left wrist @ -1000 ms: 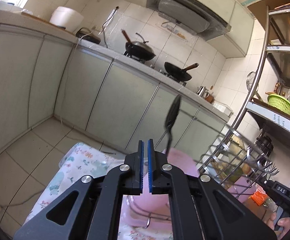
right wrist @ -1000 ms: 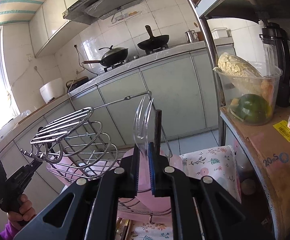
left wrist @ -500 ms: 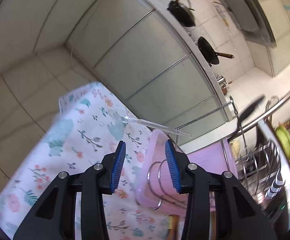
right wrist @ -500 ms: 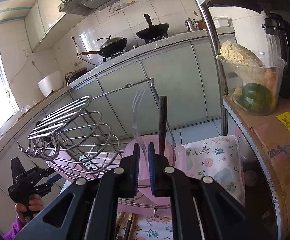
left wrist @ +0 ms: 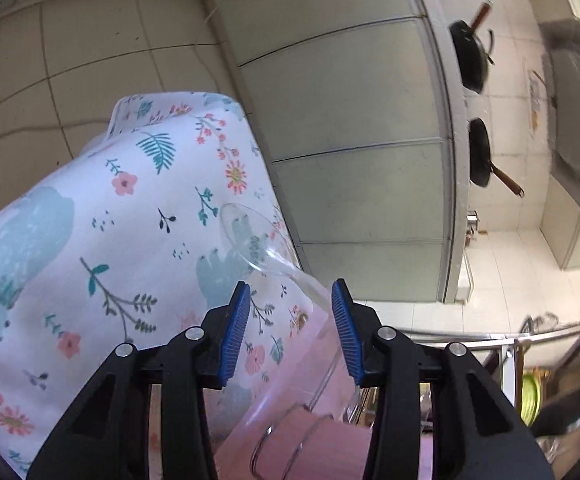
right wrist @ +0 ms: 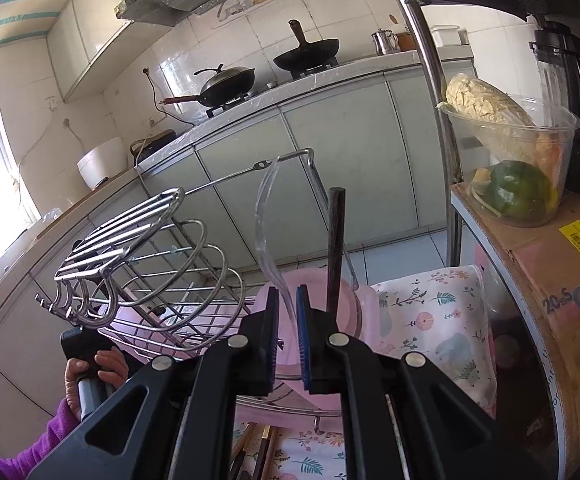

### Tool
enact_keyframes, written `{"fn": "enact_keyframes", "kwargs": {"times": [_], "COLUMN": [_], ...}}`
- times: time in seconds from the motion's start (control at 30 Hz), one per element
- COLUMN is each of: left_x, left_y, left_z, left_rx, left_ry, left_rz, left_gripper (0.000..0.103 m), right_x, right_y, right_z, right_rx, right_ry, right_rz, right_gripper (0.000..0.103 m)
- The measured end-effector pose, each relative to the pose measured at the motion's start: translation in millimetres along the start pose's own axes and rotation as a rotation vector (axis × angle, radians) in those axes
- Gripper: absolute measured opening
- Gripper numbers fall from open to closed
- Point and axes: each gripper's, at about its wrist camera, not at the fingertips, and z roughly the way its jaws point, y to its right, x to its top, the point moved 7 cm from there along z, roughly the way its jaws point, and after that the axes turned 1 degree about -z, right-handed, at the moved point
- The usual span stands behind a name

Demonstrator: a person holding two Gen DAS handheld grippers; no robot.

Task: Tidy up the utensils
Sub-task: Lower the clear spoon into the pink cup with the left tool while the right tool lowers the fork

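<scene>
Clear plastic spoon [right wrist: 268,232] stands pinched in the right gripper [right wrist: 288,320] at centre frame, above the pink round holder [right wrist: 310,292] already holding a dark handle [right wrist: 336,248]. The left gripper [left wrist: 290,332], jaws just parted and gripping nothing, straddles another transparent spoon [left wrist: 258,240] low in its frame; loose utensils [right wrist: 258,456] remain.

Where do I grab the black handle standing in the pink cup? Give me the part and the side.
Take the black handle by its free upper stretch, coming down from above the pink cup. It stands nearly upright, its lower end hidden in the cup, and the clear spoon stands close beside it.
</scene>
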Motion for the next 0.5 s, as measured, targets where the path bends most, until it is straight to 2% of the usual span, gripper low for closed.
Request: {"fn": "enact_keyframes", "kwargs": {"times": [0.17, 0.23, 0.27, 0.3, 0.33, 0.5], "left_x": [11, 14, 15, 16, 17, 21], "left_y": [-11, -11, -11, -12, -12, -14], "left_z": [9, 9, 8, 7, 8, 2], "left_rx": [-0.033, -0.034, -0.029, -0.016, -0.005, 0.024], "left_ry": [0.047, 0.08, 0.096, 0.108, 0.113, 0.144], "left_rz": [-0.127, -0.128, -0.123, -0.117, -0.108, -0.078], "left_gripper": [0.043, 0.042, 0.039, 0.026, 0.02, 0.015], "right_x": [0, 0, 0, 0, 0, -1], "right_y": [0, 0, 0, 1, 1, 1], "right_z": [2, 2, 2, 2, 2, 0], "right_rx": [0.007, 0.011, 0.012, 0.014, 0.015, 0.017], "right_ry": [0.001, 0.002, 0.002, 0.003, 0.004, 0.01], "right_rz": [0.0, 0.002, 0.002, 0.004, 0.005, 0.005], "right_gripper": [0.008, 0.008, 0.008, 0.008, 0.008, 0.008]}}
